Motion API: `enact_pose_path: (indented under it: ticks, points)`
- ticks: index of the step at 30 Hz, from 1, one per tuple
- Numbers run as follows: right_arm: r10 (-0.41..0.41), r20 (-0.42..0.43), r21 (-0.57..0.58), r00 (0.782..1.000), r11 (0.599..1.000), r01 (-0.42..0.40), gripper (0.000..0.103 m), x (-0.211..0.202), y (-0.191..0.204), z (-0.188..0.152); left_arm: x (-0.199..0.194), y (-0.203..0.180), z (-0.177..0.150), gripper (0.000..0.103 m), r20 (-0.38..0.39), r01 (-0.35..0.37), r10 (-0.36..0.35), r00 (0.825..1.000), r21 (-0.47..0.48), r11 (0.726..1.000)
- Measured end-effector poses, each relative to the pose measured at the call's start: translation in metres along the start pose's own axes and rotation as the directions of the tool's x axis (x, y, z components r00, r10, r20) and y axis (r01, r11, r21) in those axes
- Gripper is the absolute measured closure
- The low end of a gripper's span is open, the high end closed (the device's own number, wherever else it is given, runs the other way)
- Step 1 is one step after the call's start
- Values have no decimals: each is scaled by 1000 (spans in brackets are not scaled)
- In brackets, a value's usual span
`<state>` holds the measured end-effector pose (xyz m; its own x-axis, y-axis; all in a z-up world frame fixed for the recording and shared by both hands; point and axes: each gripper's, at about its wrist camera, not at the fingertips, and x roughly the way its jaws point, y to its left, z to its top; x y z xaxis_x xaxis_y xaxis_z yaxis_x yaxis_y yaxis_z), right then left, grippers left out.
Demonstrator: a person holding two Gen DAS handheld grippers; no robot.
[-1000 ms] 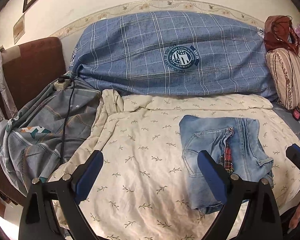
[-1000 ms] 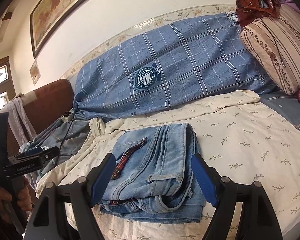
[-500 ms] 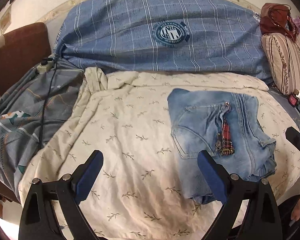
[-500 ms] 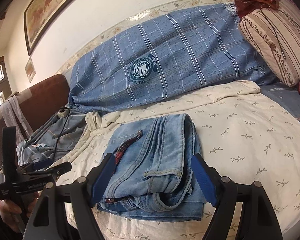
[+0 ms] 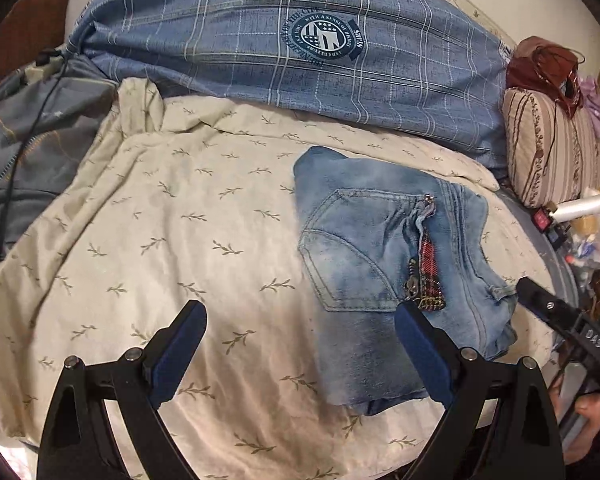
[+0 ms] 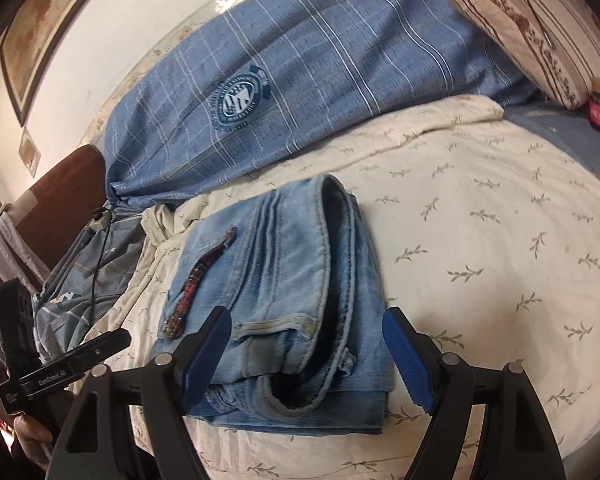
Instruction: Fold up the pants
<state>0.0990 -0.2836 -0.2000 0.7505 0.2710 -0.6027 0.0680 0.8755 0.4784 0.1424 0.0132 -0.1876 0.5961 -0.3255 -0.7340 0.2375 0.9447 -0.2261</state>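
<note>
The pants point(image 5: 384, 260) are light blue, faded denim, folded into a compact stack of layers, lying flat on the bed. A back pocket faces up beside a red plaid zip strip. In the right wrist view point(image 6: 292, 292), the waistband and a belt loop lie nearest.

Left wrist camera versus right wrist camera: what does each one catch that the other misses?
Only the left wrist view shows the jeans' back pocket from above and a white bottle beside the striped pillow. Only the right wrist view shows the stacked folded edges and a framed picture on the wall. Both show the folded jeans, the leaf-print sheet and the blue plaid bolster.
</note>
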Motion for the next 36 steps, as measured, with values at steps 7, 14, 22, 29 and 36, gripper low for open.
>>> enact_pose_path:
  ticks: [7, 14, 22, 29, 36]
  points:
    - [-6, -69, 44, 998, 999, 9, 22, 22, -14, 4, 20, 1, 7, 13, -59, 70, -71, 996, -14, 997]
    - [56, -123, 142, 991, 989, -38, 22, 35, -30, 4, 31, -5, -1, 25, -110, 116, -116, 987, -14, 993]
    - [120, -138, 189, 983, 978, -93, 22, 39, -31, 1, 40, -2, -5, 25, -154, 161, -170, 973, -65, 985]
    - [130, -158, 182, 979, 978, -100, 21, 50, -37, -3, 44, 2, -12, 25, -173, 155, -180, 968, -147, 977]
    - [215, -162, 163, 963, 968, -189, 21, 49, -48, -4, 39, -3, -15, 20, -221, 93, -132, 966, -175, 980]
